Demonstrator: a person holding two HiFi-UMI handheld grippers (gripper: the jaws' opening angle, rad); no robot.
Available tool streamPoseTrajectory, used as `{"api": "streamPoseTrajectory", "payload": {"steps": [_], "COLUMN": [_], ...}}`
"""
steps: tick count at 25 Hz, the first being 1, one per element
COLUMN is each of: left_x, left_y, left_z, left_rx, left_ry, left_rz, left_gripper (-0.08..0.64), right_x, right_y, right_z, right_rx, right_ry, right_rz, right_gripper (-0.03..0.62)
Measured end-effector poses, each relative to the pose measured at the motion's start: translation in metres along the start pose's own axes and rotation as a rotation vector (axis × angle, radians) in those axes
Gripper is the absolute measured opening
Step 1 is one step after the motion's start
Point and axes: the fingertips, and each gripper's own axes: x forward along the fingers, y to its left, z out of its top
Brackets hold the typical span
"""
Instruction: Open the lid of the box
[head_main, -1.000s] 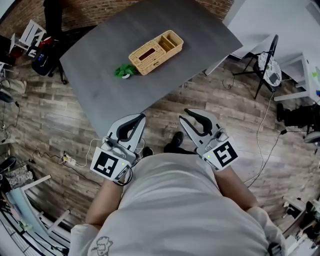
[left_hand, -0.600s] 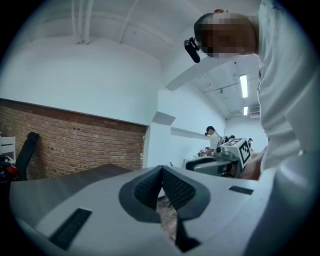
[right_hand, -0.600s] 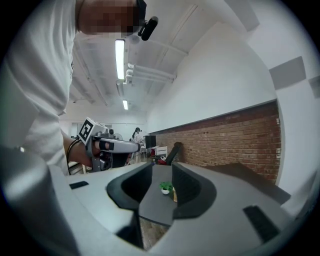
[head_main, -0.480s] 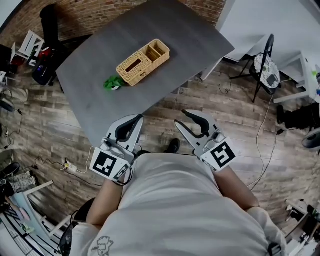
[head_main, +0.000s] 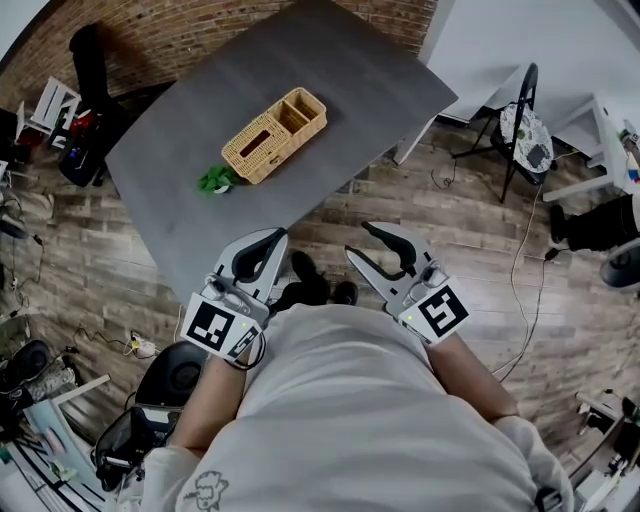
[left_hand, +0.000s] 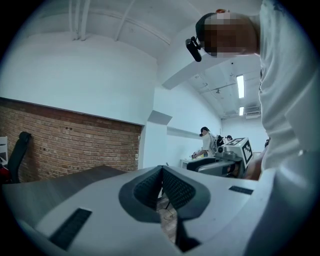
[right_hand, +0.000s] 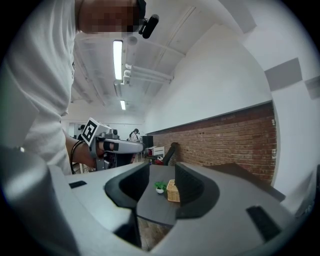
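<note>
Tan woven box (head_main: 274, 134), green plant (head_main: 215, 181), dark grey table (head_main: 340, 70), red-brown brick wall (head_main: 170, 40)

the right gripper (head_main: 357, 238) has just been opening its jaws, which now stand wider apart than a second ago, with nothing held between them. in the head view the grey table (head_main: 330, 60), the wicker box (head_main: 275, 135) and the small green plant (head_main: 215, 180) beside it have slid toward the left and a little lower. a dark shoe (head_main: 305, 290) now shows more fully between the two grippers, and a black round object (head_main: 178, 372) has come into sight at the lower left.
</note>
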Motion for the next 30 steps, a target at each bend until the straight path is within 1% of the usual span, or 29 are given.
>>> {"api": "streamPoseTrajectory", "payload": {"steps": [4,7,13,18,22,30], "left_x": [0.011,0.016,0.024,0.024,0.015,-0.013], "left_y": [0.012,0.024,0.064,0.111,0.151,0.204], "left_z": [0.001,0.0,0.003,0.011,0.016,0.016], "left_rx": [-0.008,-0.012,-0.027,-0.018,-0.024,-0.018], "left_ry": [-0.006,-0.007,-0.02,-0.027,-0.034,-0.037], "left_rz": [-0.015,-0.022,-0.005,0.022,0.07,0.12], "left_gripper": [0.011,0.011,0.011,0.011,0.011,0.011], "right_x": [0.01,0.022,0.066,0.116,0.155,0.223], "right_y": [-0.007,-0.008,-0.019,-0.027,-0.028,-0.014], "right_z": [0.0,0.002,0.01,0.017,0.022,0.031], "right_rx": [0.006,0.016,-0.003,-0.018,-0.029,-0.052], "right_ry": [0.011,0.012,0.01,0.014,0.013,0.015], "right_rz": [-0.005,0.009,0.041,0.088,0.122,0.188], "right_gripper": [0.175,0.181,0.186,0.189,0.192,0.202]}}
